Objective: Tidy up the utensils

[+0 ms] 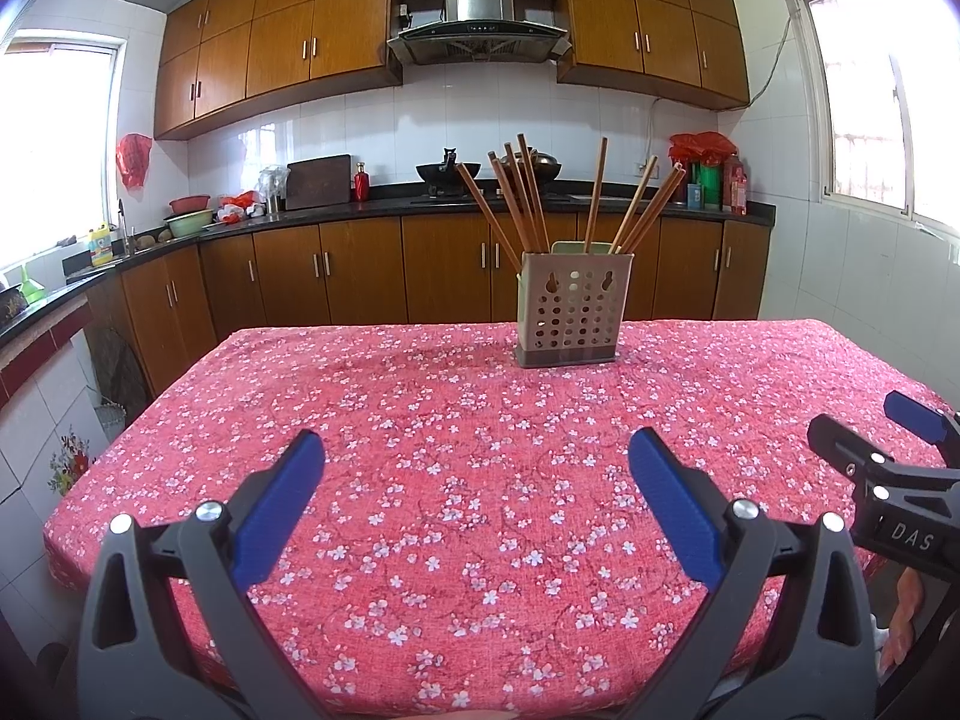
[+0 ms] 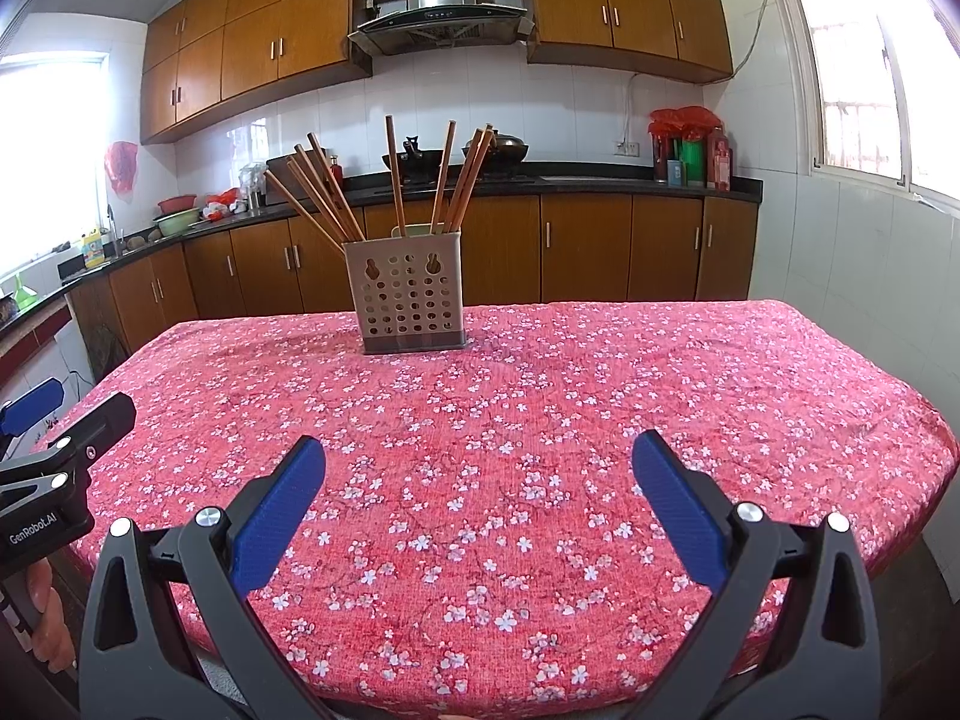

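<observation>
- Left gripper [image 1: 477,456]: jaws spread wide, nothing between the blue pads, hovering over the near part of the table.
- Right gripper [image 2: 478,459]: likewise spread wide and empty, held alongside the left one at similar height.
- Table [image 1: 372,420] covered in red floral cloth; no loose utensils visible on the cloth in either view.
- Utensil holder [image 1: 567,306]: perforated beige caddy on a dark base, upright near the far edge of the table, well apart from both grippers.
- Chopsticks [image 1: 528,198]: wooden, standing in the holder, fanned out; one cluster leaning left, one nearly vertical, a few leaning right. Long axes steeply upright, tips above the rim.
- Key relation: holder lies straight ahead, beyond both pairs of tongs. Seen right of centre from the left wrist, left of centre from the right wrist, so roughly between the two lines of sight; neither hand clearly nearer.
- Judgement: task either at its start or already finished; cannot tell which from this moment.
- Judgement: any next grasp calls for a forward reach and a pinch across a shaft near its upper end.
</observation>
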